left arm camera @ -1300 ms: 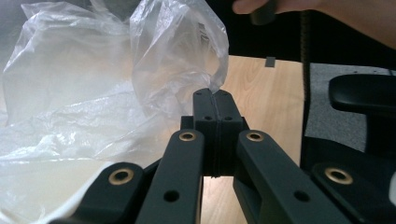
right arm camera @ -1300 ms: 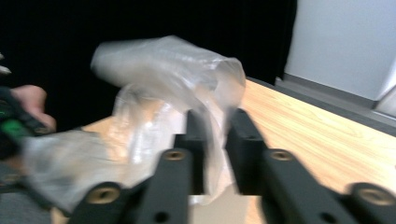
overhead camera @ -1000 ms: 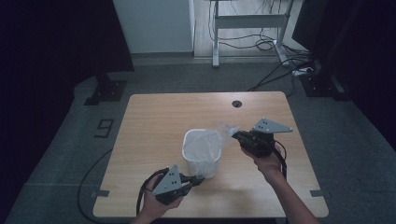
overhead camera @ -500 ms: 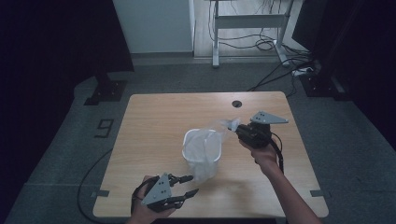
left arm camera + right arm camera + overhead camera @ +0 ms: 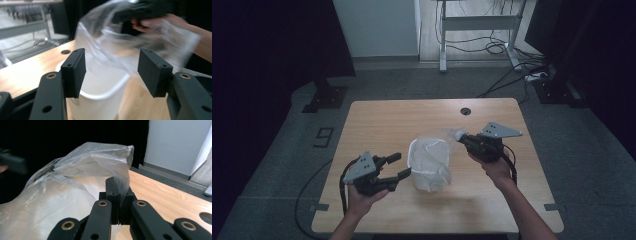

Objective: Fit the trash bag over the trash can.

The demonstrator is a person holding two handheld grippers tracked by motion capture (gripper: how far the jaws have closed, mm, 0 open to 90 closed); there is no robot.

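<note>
- The left gripper (image 5: 398,165) has just let go, jaws opening on nothing, backing toward eight o'clock of the white bin (image 5: 428,165) at table centre.
- The right gripper (image 5: 463,139) clamps the clear bag (image 5: 447,135) at two o'clock; lining looks unfinished.

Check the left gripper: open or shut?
Open. In its own view the left gripper has its pads apart with a clear gap, nothing pinched; the plastic bag and white bin lie beyond them.

- You're working in what looks like a lab or recording studio, not a home.
- Black curtains (image 5: 272,45) close off both sides.
- A lone wooden table (image 5: 387,120) stands on grey carpet (image 5: 597,150).
- Loose cables (image 5: 492,47) and a metal desk frame (image 5: 477,22) sit behind it.
- A "9" floor marking (image 5: 323,136) lies beside the table.
</note>
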